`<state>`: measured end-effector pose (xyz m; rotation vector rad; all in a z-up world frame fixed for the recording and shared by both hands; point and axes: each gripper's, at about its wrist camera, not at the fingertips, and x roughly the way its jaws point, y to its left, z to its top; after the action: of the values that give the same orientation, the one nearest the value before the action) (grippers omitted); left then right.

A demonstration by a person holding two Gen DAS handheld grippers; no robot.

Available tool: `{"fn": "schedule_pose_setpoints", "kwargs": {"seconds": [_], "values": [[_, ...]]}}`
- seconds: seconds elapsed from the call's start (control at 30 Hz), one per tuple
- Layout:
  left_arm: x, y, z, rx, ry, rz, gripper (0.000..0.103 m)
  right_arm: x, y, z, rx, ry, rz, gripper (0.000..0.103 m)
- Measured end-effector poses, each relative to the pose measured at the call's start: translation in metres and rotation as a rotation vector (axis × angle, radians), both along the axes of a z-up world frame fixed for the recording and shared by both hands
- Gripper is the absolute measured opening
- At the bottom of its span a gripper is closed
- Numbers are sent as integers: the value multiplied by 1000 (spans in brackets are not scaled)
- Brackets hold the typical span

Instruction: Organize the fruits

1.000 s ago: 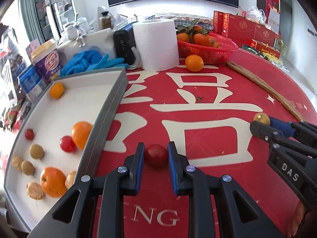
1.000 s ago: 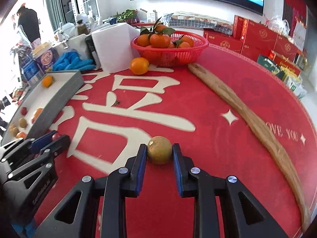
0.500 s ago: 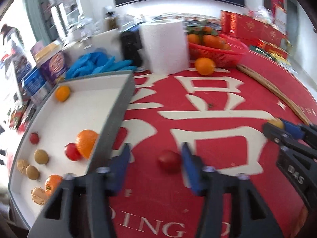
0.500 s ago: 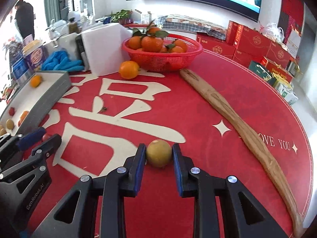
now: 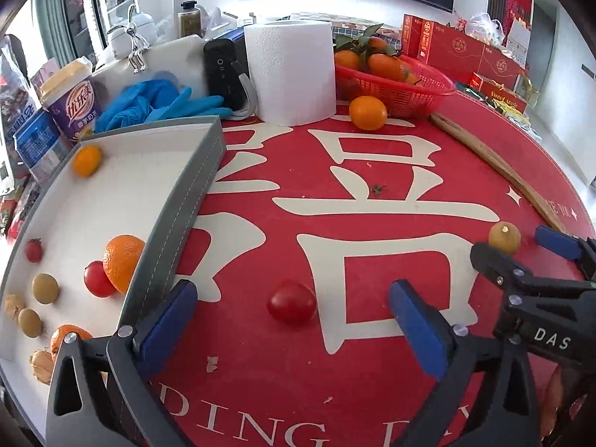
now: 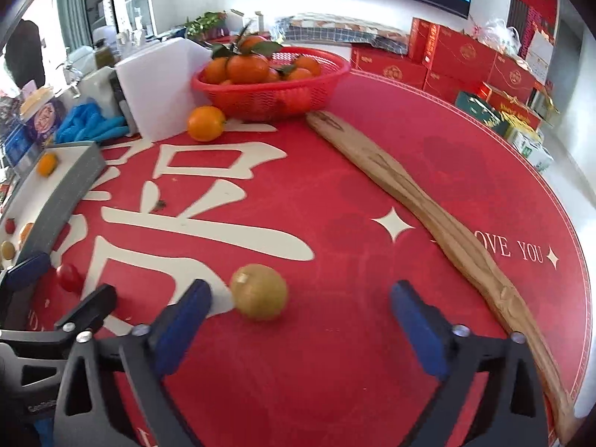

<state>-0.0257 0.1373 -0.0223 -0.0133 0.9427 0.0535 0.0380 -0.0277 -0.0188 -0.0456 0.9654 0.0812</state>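
My left hand-held gripper [image 5: 292,318] is opening around the tomato [image 5: 291,301], pads clear. My right hand-held gripper [image 6: 300,314] is opening too, the longan [image 6: 259,291] loose on the tabletop [image 6: 372,186].

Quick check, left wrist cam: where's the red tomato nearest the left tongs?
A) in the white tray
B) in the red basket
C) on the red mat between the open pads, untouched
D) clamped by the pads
C: the red tomato lies on the red mat, clear of both pads of the left tongs, whose jaws are opening.
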Motion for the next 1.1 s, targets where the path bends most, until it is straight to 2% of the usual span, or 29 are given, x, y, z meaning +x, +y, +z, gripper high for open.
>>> {"fn": "schedule_pose_setpoints", "kwargs": {"seconds": [1.1], "values": [[1, -3, -2, -15, 7, 11, 103, 1, -6, 0, -5, -3, -36, 102]]}}
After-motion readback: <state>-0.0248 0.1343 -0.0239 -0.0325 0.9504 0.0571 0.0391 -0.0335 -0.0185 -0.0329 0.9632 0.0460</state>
